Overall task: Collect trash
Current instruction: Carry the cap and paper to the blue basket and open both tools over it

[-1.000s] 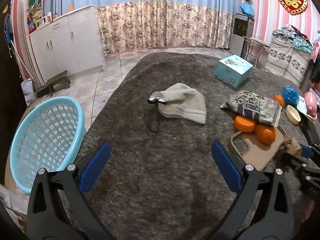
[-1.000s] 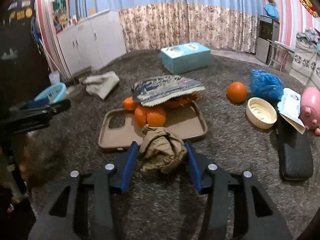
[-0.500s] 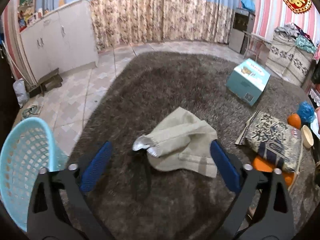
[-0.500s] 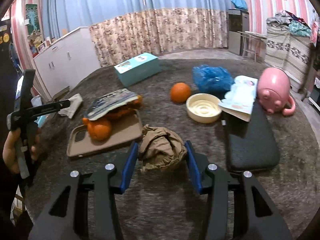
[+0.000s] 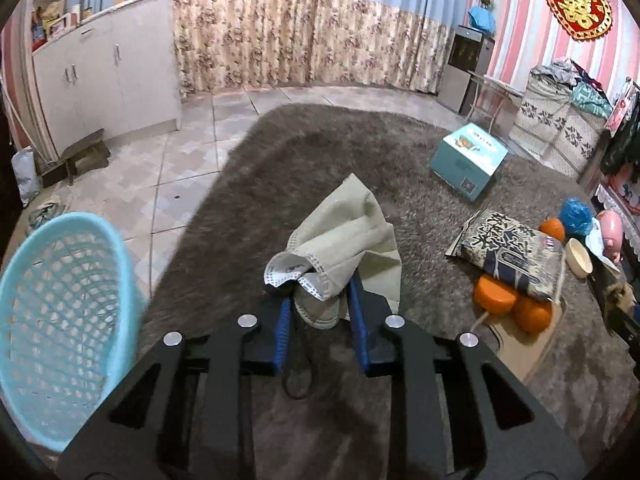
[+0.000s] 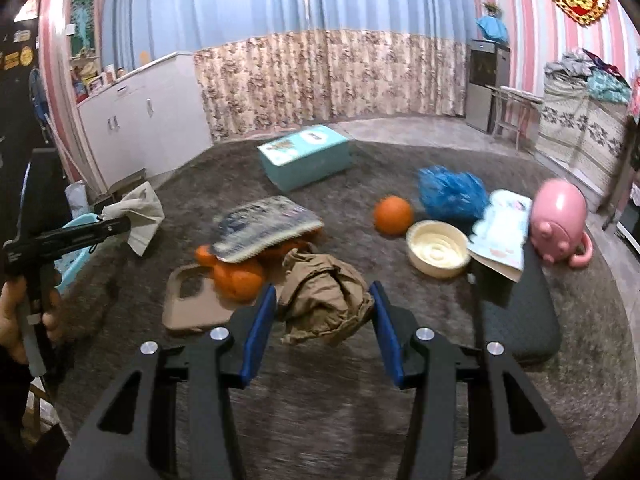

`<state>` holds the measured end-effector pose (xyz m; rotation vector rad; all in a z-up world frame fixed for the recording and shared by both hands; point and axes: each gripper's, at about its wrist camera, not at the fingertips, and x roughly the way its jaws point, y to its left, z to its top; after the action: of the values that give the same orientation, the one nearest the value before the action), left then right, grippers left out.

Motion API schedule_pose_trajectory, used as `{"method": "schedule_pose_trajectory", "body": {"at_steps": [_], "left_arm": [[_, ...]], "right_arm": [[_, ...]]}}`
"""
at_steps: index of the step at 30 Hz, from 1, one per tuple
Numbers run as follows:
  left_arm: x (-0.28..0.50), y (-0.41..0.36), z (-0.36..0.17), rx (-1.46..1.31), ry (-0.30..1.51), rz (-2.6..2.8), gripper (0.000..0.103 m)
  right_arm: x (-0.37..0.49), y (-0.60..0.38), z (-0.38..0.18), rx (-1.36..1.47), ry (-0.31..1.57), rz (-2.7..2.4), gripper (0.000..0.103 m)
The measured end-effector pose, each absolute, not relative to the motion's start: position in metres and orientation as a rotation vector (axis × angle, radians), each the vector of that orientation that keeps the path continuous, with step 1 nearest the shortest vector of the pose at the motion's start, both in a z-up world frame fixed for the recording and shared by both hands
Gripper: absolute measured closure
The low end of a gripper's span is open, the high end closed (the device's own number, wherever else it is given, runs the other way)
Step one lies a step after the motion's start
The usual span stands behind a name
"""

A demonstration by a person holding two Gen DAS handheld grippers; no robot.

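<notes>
Since a second ago, my left gripper (image 5: 320,312) has travelled across the rug (image 5: 280,160) to the beige cloth (image 5: 348,240), and its fingers (image 5: 282,332), then spread wide over bare pile, are now closing with a fold of the cloth between them. The cloth is already hanging clear of the rug, bunched and drooping, so I am judging the grip to be taking. I am catching it by one gathered end so it can be swung to the blue mesh basket (image 5: 60,320) sitting just to my left, which I am taking to be the trash bin.

My right gripper (image 6: 324,320) is clamped on a crumpled brown paper wad (image 6: 324,300), carried above the rug, presumably so both pieces can go in on one trip. From that side my left hand (image 6: 16,320) is showing, squeezing its handle.

As for writing, the red heart ornament (image 5: 578,6) on the wall is bearing a gold Chinese double-happiness character. The dark snack bag (image 5: 516,252) lying over the oranges (image 5: 516,304) is carrying large Chinese characters that I cannot make out. The teal box (image 5: 468,164) is showing a printed picture and a QR code; its text is too small to read.
</notes>
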<state>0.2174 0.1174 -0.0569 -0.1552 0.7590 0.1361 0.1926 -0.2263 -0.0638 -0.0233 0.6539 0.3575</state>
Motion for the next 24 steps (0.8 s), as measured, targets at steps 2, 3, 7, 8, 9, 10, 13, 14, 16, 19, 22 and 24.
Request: {"method": "schedule_pose_trajectory", "body": {"at_steps": [2, 3, 7, 8, 9, 10, 13, 14, 16, 19, 22, 24], "left_arm": [[0.203, 0.125, -0.045, -0.141, 0.734, 0.158, 0.079], [0.196, 0.127, -0.040, -0.137, 0.722, 0.169, 0.079], [0.162, 0.142, -0.019, -0.145, 0.678, 0.217, 0.079], [0.155, 0.147, -0.017, -0.146, 0.671, 0.226, 0.079], [0.146, 0.153, -0.013, -0.148, 0.662, 0.239, 0.079], [0.140, 0.158, -0.010, -0.152, 0.656, 0.249, 0.079], [0.123, 0.178, -0.005, -0.161, 0.632, 0.281, 0.079], [0.119, 0.184, -0.004, -0.162, 0.626, 0.291, 0.079], [0.112, 0.200, -0.003, -0.172, 0.619, 0.324, 0.079], [0.102, 0.225, -0.002, -0.197, 0.611, 0.364, 0.079], [0.095, 0.243, -0.002, -0.186, 0.598, 0.408, 0.079], [0.090, 0.257, -0.004, -0.183, 0.593, 0.435, 0.079]], "right_arm": [[0.190, -0.213, -0.056, -0.038, 0.637, 0.377, 0.055], [0.188, -0.207, -0.052, -0.046, 0.628, 0.389, 0.055], [0.182, -0.180, -0.040, -0.065, 0.598, 0.432, 0.055], [0.181, -0.172, -0.039, -0.071, 0.593, 0.443, 0.055], [0.180, -0.162, -0.036, -0.079, 0.589, 0.459, 0.055], [0.177, -0.152, -0.034, -0.087, 0.585, 0.475, 0.055], [0.172, -0.124, -0.027, -0.116, 0.567, 0.517, 0.055], [0.170, -0.118, -0.026, -0.122, 0.564, 0.525, 0.055], [0.168, -0.100, -0.022, -0.141, 0.556, 0.556, 0.055], [0.166, -0.076, -0.020, -0.164, 0.550, 0.588, 0.055], [0.166, -0.054, -0.018, -0.164, 0.546, 0.617, 0.055], [0.166, -0.038, -0.016, -0.163, 0.547, 0.635, 0.055]]}}
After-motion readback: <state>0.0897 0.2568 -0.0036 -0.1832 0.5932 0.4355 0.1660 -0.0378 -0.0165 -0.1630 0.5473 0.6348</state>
